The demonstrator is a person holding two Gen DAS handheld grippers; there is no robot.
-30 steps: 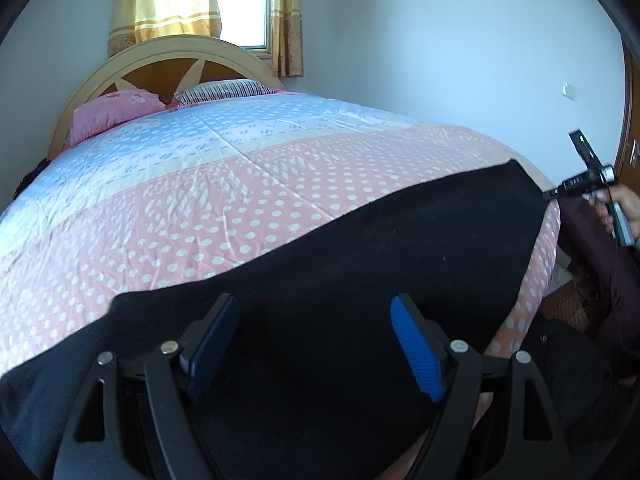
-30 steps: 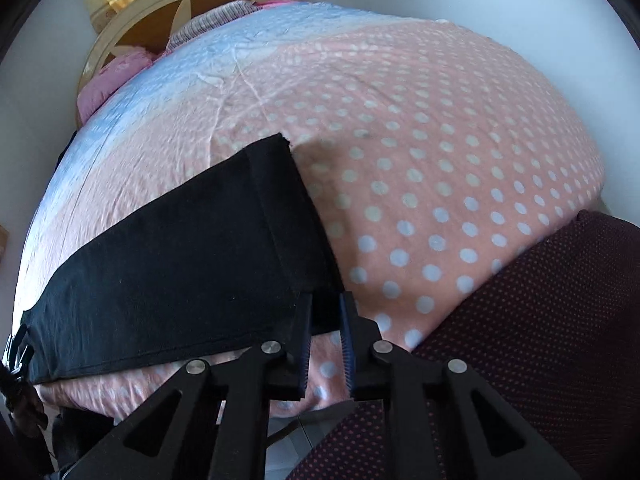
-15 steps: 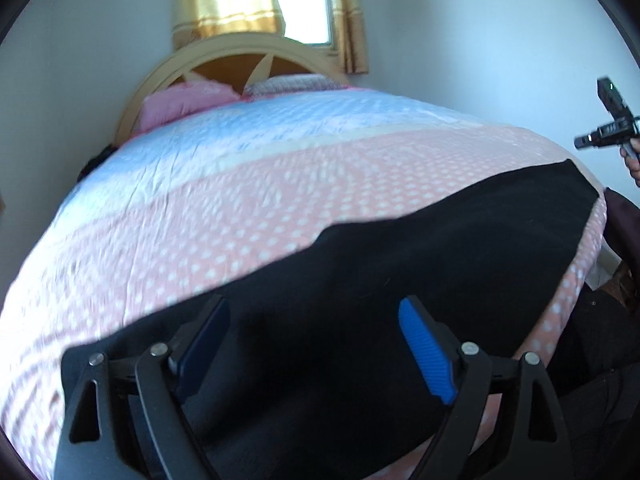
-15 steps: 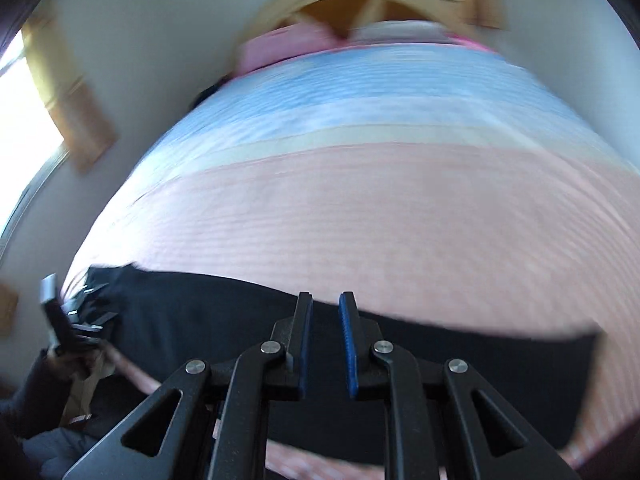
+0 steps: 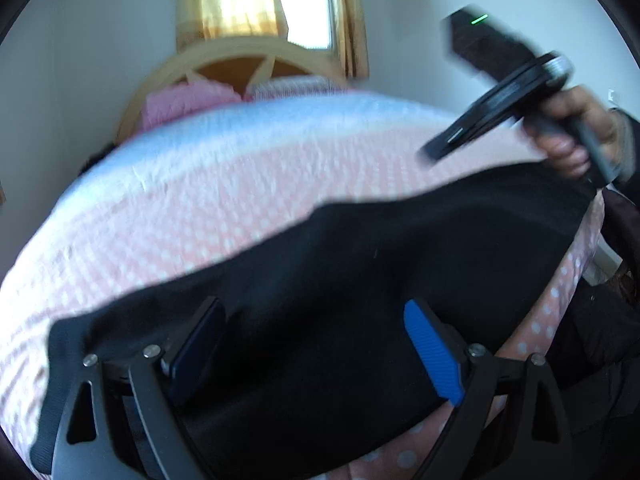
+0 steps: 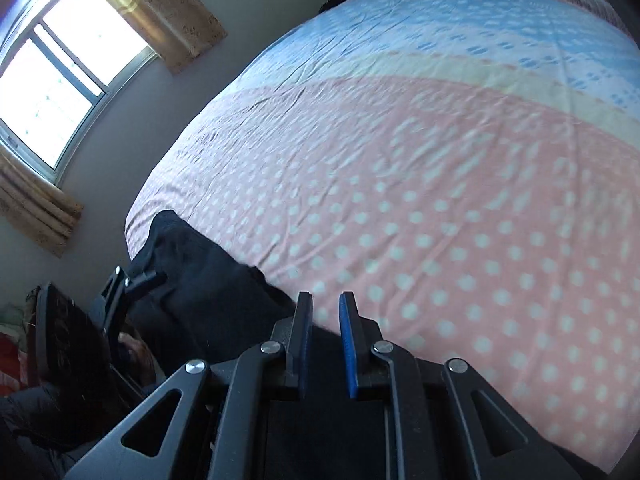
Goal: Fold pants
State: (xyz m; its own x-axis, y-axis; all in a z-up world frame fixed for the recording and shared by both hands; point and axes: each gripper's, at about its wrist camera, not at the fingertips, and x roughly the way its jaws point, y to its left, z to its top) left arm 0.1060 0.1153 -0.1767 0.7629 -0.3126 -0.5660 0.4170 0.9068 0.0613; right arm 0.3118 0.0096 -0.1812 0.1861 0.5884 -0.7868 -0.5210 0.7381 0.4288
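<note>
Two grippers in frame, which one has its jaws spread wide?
The left gripper: its blue pads stand far apart over the black pants, nothing pinched. The right gripper shows only a narrow slit between its pads.

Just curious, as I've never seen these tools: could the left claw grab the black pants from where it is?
Probably yes. The left claw stands wide open right over the black fabric pants spread on the pink dotted bedspread, with nothing between them.
</note>
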